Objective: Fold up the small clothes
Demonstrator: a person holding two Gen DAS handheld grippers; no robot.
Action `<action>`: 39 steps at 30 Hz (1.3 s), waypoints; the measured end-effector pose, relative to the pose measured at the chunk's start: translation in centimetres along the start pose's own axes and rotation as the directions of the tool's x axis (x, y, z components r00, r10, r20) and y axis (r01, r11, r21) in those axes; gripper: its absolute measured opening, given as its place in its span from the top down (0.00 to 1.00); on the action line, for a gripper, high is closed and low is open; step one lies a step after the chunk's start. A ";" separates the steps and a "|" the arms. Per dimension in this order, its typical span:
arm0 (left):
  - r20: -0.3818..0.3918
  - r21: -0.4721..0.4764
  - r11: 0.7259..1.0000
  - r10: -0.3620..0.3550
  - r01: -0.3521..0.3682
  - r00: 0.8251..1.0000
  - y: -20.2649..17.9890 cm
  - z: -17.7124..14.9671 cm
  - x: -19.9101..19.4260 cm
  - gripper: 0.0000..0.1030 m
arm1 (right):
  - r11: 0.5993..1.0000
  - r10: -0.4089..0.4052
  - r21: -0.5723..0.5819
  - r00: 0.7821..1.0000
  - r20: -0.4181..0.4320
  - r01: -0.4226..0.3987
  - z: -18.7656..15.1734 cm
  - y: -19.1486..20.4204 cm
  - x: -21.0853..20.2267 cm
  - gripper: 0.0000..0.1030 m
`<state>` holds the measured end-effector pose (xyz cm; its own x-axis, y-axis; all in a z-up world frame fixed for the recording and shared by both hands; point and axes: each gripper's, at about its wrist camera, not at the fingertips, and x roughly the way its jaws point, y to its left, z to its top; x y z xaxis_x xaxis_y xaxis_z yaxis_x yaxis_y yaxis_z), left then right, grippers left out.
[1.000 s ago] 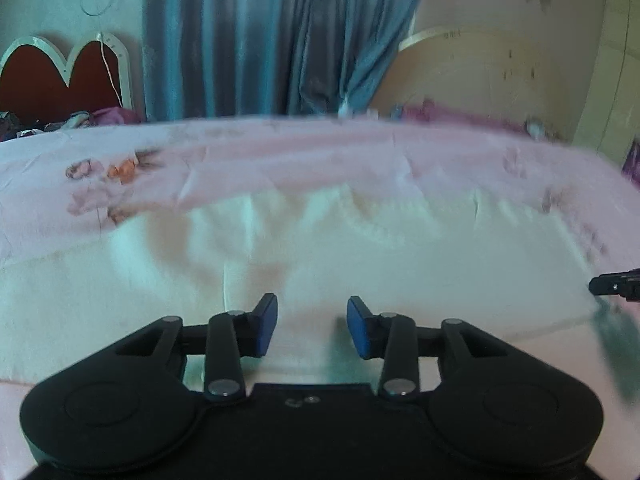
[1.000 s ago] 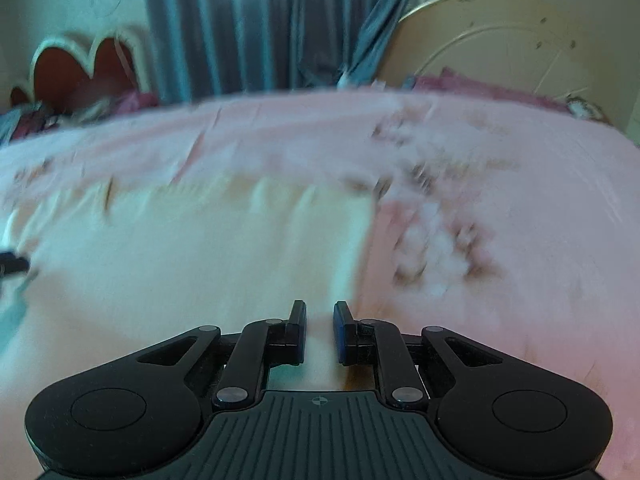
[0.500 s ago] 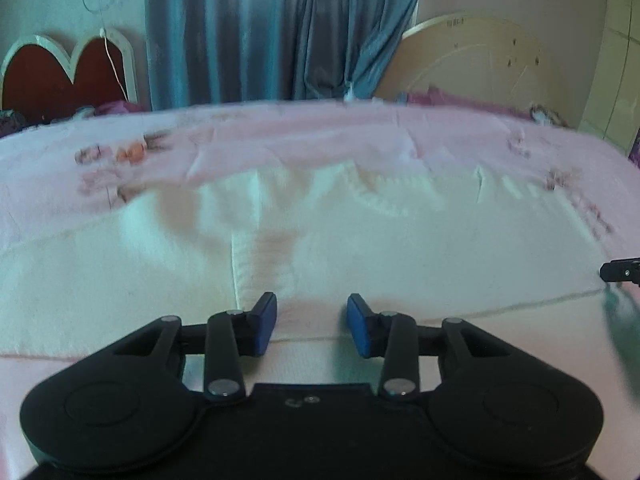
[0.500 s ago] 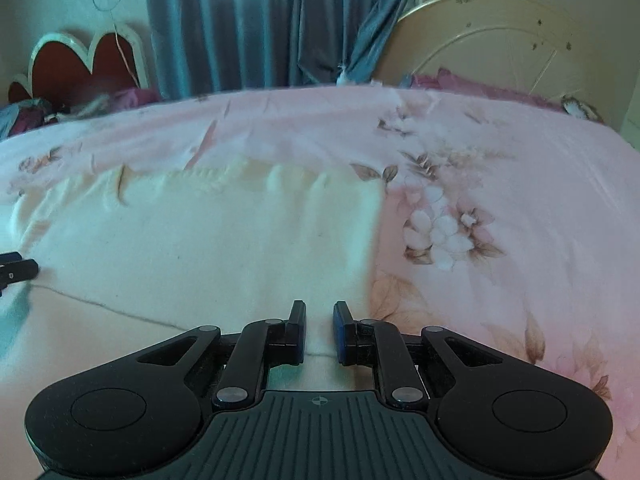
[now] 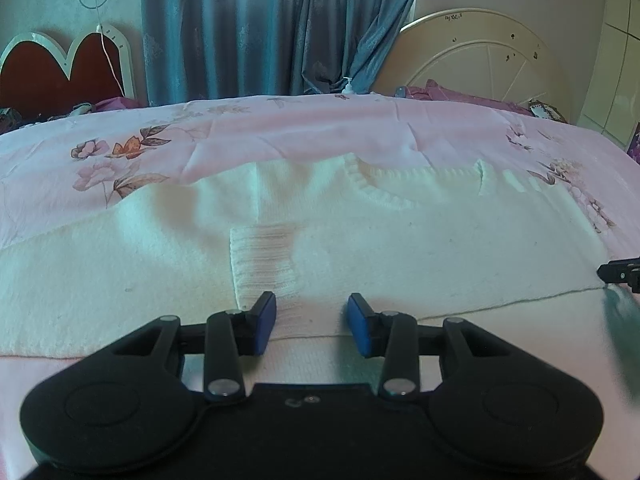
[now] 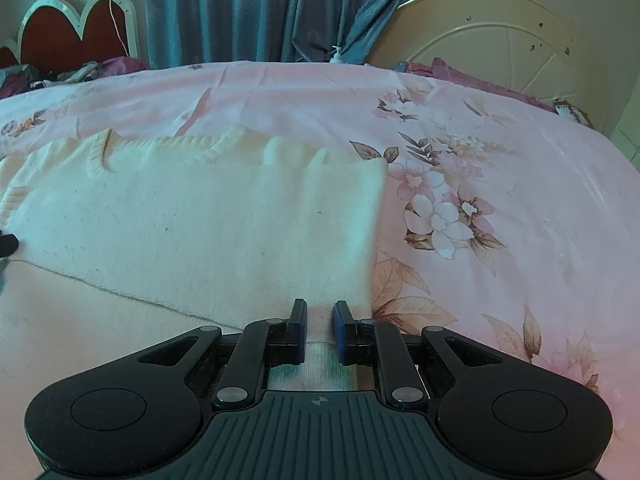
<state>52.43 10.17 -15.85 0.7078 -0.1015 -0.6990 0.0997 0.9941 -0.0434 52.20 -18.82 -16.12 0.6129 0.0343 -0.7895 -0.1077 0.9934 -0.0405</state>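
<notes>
While spread flat across the middle of the bed (image 5: 320, 128), cream knitted sweater (image 5: 400, 248) with ribbed neckline toward the far edge and one ribbed cuff (image 5: 262, 264) folded in over the body. Left gripper (image 5: 312, 326) low over the sweater's near hem, blue pads well apart, cuff just ahead of the gap, nothing pinched. Right gripper (image 6: 319, 330) at the near right corner of the sweater (image 6: 208, 232), pads close together with a narrow strip of knit between; possibly pinching the hem, though contact hard to make out. Tip of the right gripper just visible at the right edge of the left wrist view. Pink floral bedsheet (image 6: 500, 200) bare to the right; blue curtain (image 5: 260, 28) beyond the far edge.
</notes>
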 end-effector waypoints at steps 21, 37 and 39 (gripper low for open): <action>0.066 -0.572 0.788 0.320 -0.227 0.945 21.6 -8.0 -12.0 0.43 | 0.993 0.116 0.003 0.987 0.109 -0.117 0.4 6.3 -3.0 0.32; 0.103 -0.879 0.473 0.320 -0.065 0.942 35.2 -10.8 -11.0 0.97 | 0.992 0.102 0.070 0.990 0.097 -0.109 2.5 6.8 -2.8 0.43; 0.083 -0.812 0.564 0.362 -0.147 0.928 33.6 -8.5 -10.9 0.97 | 0.992 0.096 0.069 0.990 0.104 -0.103 2.6 6.5 -3.1 0.43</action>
<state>42.15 44.98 -15.76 0.7514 0.2626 -0.6053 -0.6162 0.6074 -0.5014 51.66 -12.18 -12.37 0.6775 0.1406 -0.7220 -0.1164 0.9897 0.0835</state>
